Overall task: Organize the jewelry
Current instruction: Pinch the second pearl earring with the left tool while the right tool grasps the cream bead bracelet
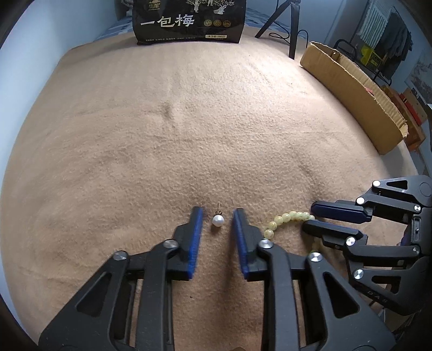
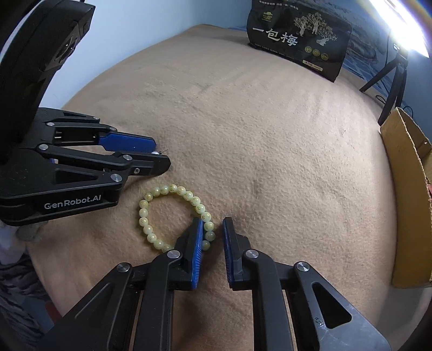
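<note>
Near the blanket's (image 1: pixel 189 121) front edge, your left gripper (image 1: pixel 218 212) straddles the pearl earring (image 1: pixel 218 220) without touching, while your right gripper (image 2: pixel 212 222) brackets the bead bracelet's (image 2: pixel 151 193) right side, seemingly not yet pinching.

Tan fleece blanket (image 1: pixel 189 121), covering the whole work surface. Black snack bag (image 1: pixel 189 20) with white Chinese lettering, upright at far edge. Black tripod (image 1: pixel 293 29), far right. Open cardboard box (image 1: pixel 359 91), along right edge.
</note>
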The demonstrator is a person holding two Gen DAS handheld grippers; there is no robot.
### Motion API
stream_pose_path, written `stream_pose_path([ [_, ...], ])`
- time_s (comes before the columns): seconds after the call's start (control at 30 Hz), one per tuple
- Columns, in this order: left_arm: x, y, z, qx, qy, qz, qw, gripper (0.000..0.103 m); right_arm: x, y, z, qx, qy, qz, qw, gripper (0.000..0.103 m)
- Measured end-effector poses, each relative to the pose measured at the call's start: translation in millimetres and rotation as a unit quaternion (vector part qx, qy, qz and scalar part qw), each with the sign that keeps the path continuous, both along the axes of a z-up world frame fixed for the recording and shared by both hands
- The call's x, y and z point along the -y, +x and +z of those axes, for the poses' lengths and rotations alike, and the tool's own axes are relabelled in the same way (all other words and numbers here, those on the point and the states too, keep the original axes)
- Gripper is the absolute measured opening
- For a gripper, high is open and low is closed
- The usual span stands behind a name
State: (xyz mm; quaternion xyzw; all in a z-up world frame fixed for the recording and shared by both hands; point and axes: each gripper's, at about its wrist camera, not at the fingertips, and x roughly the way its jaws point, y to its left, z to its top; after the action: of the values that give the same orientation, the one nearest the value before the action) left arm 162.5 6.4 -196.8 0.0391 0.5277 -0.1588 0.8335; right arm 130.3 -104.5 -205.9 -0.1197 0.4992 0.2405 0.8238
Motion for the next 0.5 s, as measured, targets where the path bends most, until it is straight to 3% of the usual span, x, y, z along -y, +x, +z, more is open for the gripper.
stream_pose_path([
  [0.1, 0, -2, -1, 0.005, 0.004, -0.001, 1.0000, 0.007, 1, 0, 0, 0.001, -0.001, -0.001, 1.000, 0.008],
  [0.5, -10, -2, 15, 0.019, -0.011, 0.021, 0.9995, 0.007, 8, -1, 12, 0.016, 0.021, -0.009, 1.000, 0.006],
])
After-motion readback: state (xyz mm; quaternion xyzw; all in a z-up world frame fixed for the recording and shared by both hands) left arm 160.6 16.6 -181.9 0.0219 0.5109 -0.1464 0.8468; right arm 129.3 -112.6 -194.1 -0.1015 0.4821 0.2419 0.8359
